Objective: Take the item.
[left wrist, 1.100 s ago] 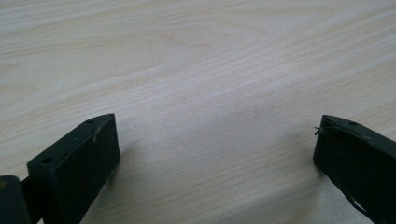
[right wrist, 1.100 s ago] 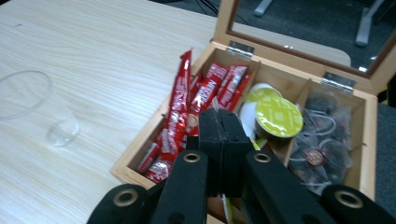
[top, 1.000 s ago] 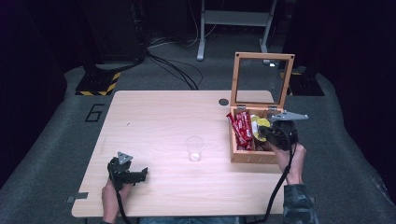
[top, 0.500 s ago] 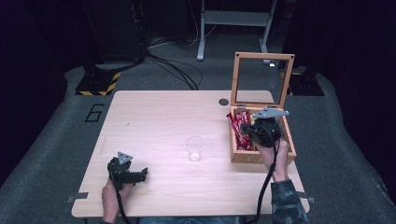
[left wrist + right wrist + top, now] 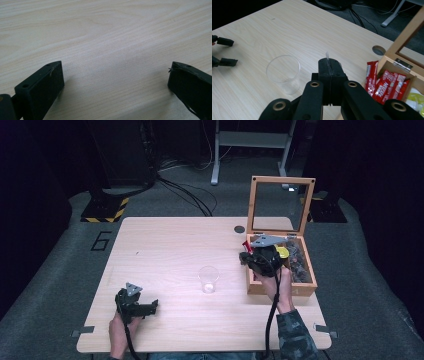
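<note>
Light wood table (image 5: 165, 250) on grey carpet, dark surroundings. Clear plastic cup (image 5: 208, 279) upright near table centre, standing apart from everything else. Wooden box (image 5: 305, 288) at right side of table, glass lid (image 5: 281, 204) raised upright at its back, red packets and a yellow item inside. Right gripper (image 5: 247, 258) over box's left edge, pointing left toward cup; jaws too dark to read. Left gripper (image 5: 152, 307) low at front-left of table, jaws spread, pointing right. Small dark round hole (image 5: 239, 229) in tabletop just left of box lid.
</note>
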Tool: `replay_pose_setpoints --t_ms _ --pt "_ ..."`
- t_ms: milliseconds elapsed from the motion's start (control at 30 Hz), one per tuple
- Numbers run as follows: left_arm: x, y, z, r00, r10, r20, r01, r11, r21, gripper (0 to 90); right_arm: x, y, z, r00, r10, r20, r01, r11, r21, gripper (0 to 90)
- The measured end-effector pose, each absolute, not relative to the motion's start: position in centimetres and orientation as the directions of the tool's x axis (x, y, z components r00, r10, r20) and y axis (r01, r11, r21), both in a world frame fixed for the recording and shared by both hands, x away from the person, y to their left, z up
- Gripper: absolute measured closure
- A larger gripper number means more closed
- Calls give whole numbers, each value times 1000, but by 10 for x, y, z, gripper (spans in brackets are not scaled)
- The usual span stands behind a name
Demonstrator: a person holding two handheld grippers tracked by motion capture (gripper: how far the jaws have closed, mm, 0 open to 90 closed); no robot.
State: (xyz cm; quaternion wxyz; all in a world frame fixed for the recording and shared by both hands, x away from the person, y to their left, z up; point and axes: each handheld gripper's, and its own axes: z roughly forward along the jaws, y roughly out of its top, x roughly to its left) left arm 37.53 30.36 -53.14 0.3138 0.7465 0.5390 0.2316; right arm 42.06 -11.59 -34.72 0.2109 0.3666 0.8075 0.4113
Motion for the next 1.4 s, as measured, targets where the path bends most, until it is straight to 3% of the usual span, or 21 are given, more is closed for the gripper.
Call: replay_pose_setpoints --t_ms 700,1400 --pt "375 304 -531 314 949 7 661 -224 716 4 422 -60 -356 -742 669 -46 370 466 804 897" --pt "375 304 -531 315 949 7 661 -225 716 4 435 -26 -385 -777 629 -7 405 508 760 897"
